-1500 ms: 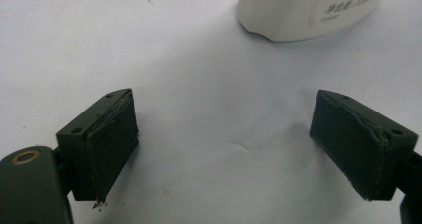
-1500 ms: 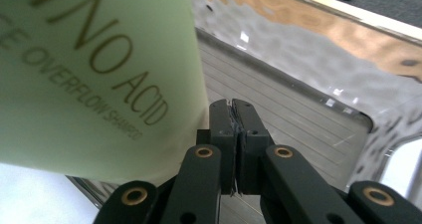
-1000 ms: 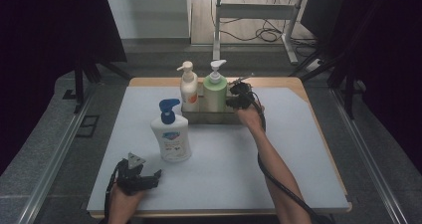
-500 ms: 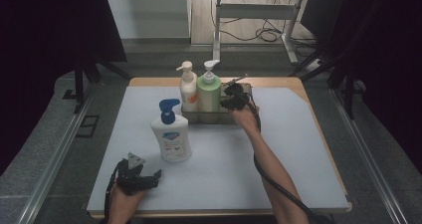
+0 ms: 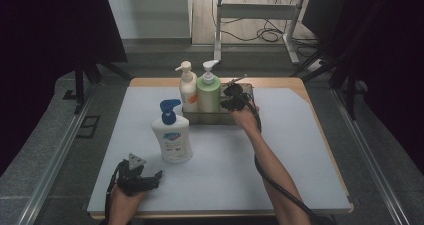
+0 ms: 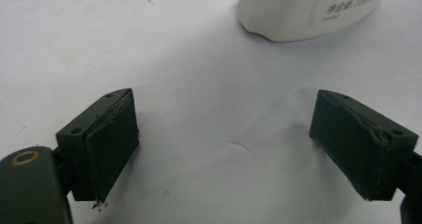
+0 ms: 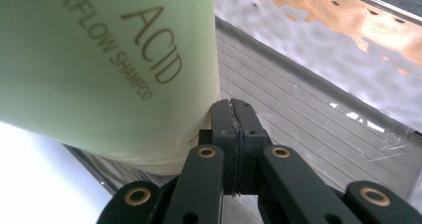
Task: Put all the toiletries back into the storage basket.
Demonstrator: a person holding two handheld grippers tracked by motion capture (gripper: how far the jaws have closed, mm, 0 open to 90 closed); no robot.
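Green shampoo bottle (image 5: 208, 92) — pale green, gold lettering; beside it, cream pump bottle (image 5: 187, 89). White bottle (image 5: 172, 135) — blue pump. Right gripper (image 7: 234, 115) — black. Table mat (image 5: 290, 150): plain white.

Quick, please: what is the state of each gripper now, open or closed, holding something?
Left gripper: open, holding nothing.
Right gripper: closed, empty, beside the green shampoo bottle.

A lab or studio: black curtains (image 5: 55, 30) stand around the table (image 5: 300, 150), cables (image 5: 250, 35) on floor behind it.
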